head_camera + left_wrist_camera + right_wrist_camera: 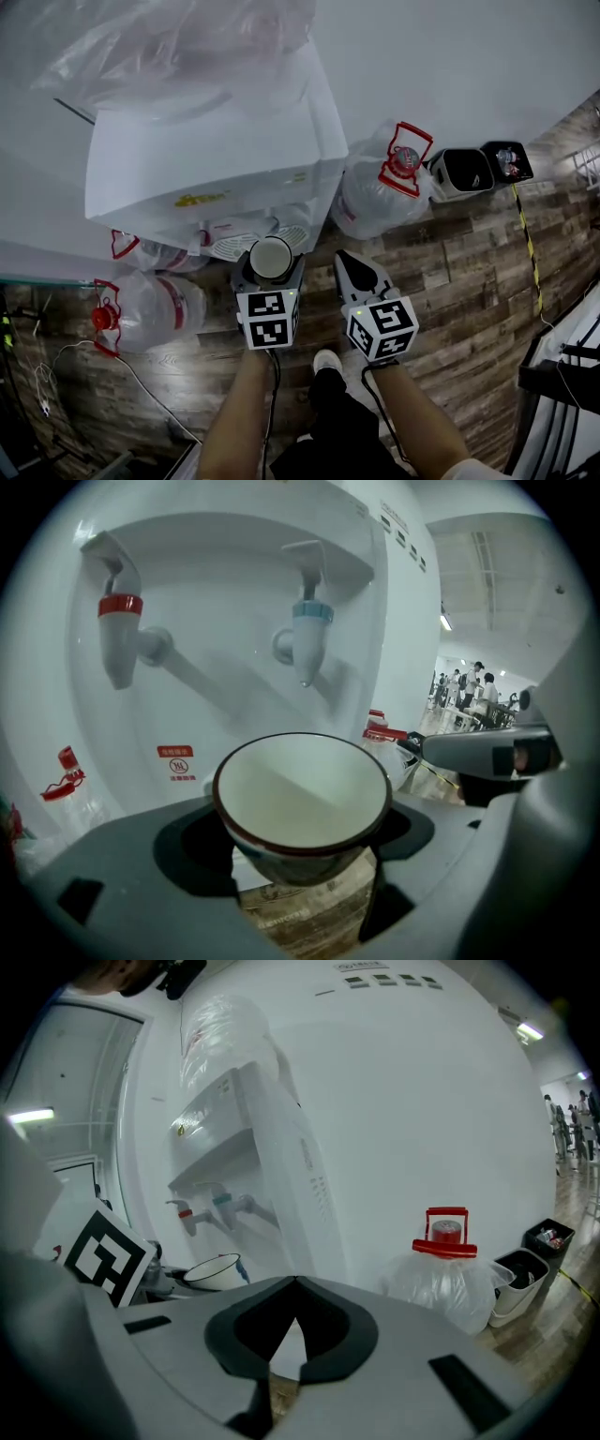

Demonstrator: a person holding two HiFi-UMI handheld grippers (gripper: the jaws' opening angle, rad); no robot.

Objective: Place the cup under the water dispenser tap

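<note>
A white cup [300, 794] with a dark red rim sits upright between the jaws of my left gripper [302, 841], which is shut on it. Ahead stands the white water dispenser [234, 592], with a red tap [118, 635] at the left and a blue tap [309, 639] above and just beyond the cup's far rim. From the head view the cup [270, 258] hovers in front of the dispenser's drip grille [230, 246], held by the left gripper [270, 267]. My right gripper [351, 264] is beside it, shut and empty; its jaws [295, 1279] touch at the tips.
Large water bottles with red caps lie on the wood floor: one right of the dispenser [380, 187], one left [150, 309]. Two small bins [461, 172] stand by the wall. A plastic bag [169, 42] covers the dispenser top. People stand far off [469, 691].
</note>
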